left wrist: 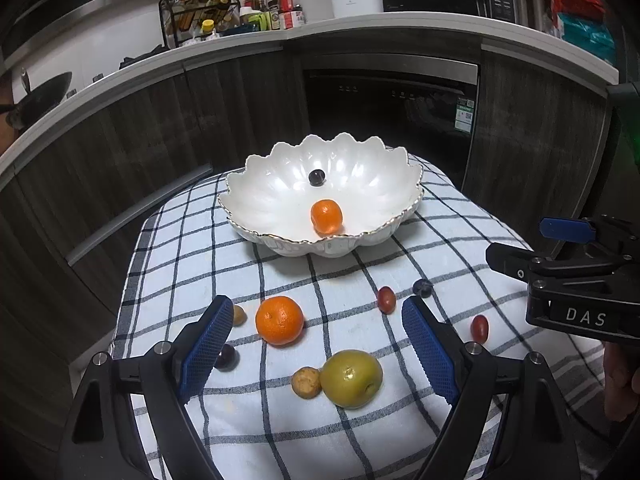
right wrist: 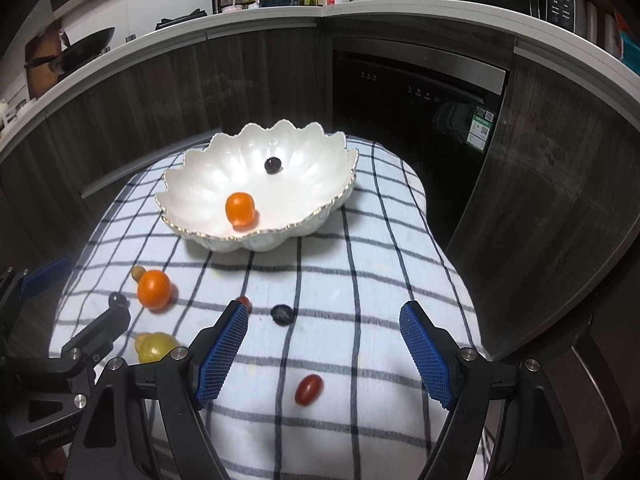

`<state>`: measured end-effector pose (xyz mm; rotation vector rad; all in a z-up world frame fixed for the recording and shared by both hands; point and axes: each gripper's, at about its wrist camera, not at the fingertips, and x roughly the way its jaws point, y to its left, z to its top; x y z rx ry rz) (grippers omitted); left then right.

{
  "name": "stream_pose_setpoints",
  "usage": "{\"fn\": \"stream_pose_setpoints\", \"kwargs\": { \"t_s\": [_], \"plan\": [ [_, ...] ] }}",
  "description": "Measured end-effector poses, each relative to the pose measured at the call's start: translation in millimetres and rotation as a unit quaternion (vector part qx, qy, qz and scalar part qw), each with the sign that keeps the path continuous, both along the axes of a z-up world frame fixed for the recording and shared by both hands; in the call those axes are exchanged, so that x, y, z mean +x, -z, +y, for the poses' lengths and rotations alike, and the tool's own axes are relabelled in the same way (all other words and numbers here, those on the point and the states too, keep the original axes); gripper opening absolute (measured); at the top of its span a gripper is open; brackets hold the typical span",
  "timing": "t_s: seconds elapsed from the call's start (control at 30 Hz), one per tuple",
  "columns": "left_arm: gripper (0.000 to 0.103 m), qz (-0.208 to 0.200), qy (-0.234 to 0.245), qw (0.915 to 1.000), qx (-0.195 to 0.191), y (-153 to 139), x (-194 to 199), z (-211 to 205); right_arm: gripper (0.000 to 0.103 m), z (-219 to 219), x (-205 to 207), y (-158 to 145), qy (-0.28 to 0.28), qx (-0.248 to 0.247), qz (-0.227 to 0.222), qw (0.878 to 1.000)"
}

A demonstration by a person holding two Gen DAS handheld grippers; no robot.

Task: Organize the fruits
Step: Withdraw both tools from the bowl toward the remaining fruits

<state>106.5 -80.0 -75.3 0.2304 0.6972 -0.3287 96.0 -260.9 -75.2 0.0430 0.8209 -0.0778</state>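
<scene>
A white scalloped bowl (left wrist: 372, 184) (right wrist: 192, 188) stands on the checked cloth, holding a small orange (left wrist: 327, 216) (right wrist: 240, 209) and a dark grape (left wrist: 316, 177) (right wrist: 273, 165). On the cloth lie a bigger orange (left wrist: 279, 320) (right wrist: 154, 289), a green fruit (left wrist: 351, 378) (right wrist: 156, 346), a small brown fruit (left wrist: 306, 382), red grapes (left wrist: 386, 299) (left wrist: 479, 328) (right wrist: 309, 389) and dark grapes (left wrist: 423, 288) (right wrist: 282, 314) (left wrist: 226, 357). My left gripper (left wrist: 318, 320) is open above the big orange. My right gripper (right wrist: 324, 328) is open above the cloth, empty.
The checked cloth (left wrist: 280, 440) (right wrist: 360, 272) covers a small table with rounded edges. Dark kitchen cabinets and a dishwasher (right wrist: 416, 92) stand behind it. The counter above carries bottles and a spice rack (left wrist: 200, 12). The right gripper's body shows at the right of the left wrist view (left wrist: 576, 280).
</scene>
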Motion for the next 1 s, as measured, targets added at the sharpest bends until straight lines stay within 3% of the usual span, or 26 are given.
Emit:
{"fn": "stream_pose_setpoints", "kwargs": {
  "t_s": [0.53,0.73,1.0],
  "plan": [
    [0.086,0.014,0.027,0.9995,0.006,32,-8,-3,0.079,2,-13,27,0.007,-0.002,0.015,1.0],
    [0.077,0.024,0.04,0.9988,0.014,43,-8,-8,0.079,3,-13,35,0.004,0.001,0.027,1.0],
    [0.075,0.034,0.047,0.9981,0.022,53,-6,-12,0.078,3,-12,43,0.003,0.005,0.036,0.999]
  ]
}}
